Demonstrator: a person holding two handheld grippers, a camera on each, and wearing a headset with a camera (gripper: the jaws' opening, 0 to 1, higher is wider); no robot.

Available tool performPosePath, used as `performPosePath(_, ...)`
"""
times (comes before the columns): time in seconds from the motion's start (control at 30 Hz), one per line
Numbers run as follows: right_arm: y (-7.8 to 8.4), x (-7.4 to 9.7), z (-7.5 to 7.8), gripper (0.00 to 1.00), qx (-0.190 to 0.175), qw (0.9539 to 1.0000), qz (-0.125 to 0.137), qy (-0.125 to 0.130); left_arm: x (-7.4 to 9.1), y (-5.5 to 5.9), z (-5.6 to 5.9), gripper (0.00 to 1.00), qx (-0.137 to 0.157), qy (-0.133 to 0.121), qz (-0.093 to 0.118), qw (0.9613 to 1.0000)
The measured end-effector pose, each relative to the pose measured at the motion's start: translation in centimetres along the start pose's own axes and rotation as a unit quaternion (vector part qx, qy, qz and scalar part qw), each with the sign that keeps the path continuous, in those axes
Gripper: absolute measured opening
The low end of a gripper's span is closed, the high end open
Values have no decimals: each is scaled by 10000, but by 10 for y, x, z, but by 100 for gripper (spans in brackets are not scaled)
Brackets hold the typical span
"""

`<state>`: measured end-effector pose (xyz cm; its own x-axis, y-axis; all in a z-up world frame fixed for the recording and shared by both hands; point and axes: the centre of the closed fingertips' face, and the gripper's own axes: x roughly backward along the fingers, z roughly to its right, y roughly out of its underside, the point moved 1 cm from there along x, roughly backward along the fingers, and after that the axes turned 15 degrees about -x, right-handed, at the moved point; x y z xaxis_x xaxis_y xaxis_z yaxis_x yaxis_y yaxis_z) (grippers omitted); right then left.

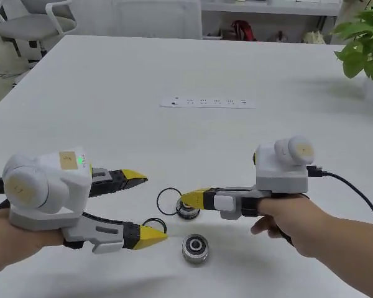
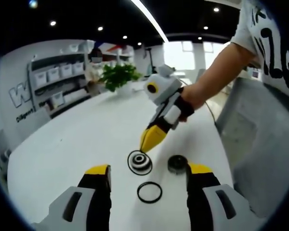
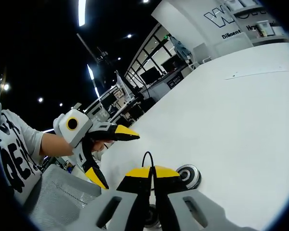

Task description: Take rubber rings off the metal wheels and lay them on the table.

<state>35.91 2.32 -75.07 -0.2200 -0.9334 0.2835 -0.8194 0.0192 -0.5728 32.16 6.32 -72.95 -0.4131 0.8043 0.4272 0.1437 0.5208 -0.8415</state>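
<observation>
Right gripper [image 1: 186,200] clamped on a thin black ring [image 1: 168,202] that loops loosely round a wheel [image 2: 139,161] on the white bench [image 1: 174,68]. Left gripper [image 1: 143,207] spread wide, grasping nothing, low over the bench. Between its jaws, lying flat, a second ring [image 2: 149,192]. Just beside that ring, a second wheel [image 1: 194,247], near the first, not touching it.

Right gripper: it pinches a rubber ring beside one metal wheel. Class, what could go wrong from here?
1. The right gripper is shut on the rubber ring, but nothing holds its wheel; a pull might drag or roll it.
2. The open left gripper hangs close by a loose ring and could nudge it.
</observation>
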Motion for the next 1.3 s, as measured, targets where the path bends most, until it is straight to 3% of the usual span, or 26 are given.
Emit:
performPosePath(0.53,18,-16,-4,0,-381,9988,-280,-87,14,15,2,66,52,-121,-106,9999)
performPosePath(0.93,37,-26,2,0,-675,9951,-711,126,21,22,3,66,83,-174,-182,9996)
performPosePath(1.3,40,-30,9,0,-948,9922,-757,291,22,25,3,66,83,-187,-215,9996)
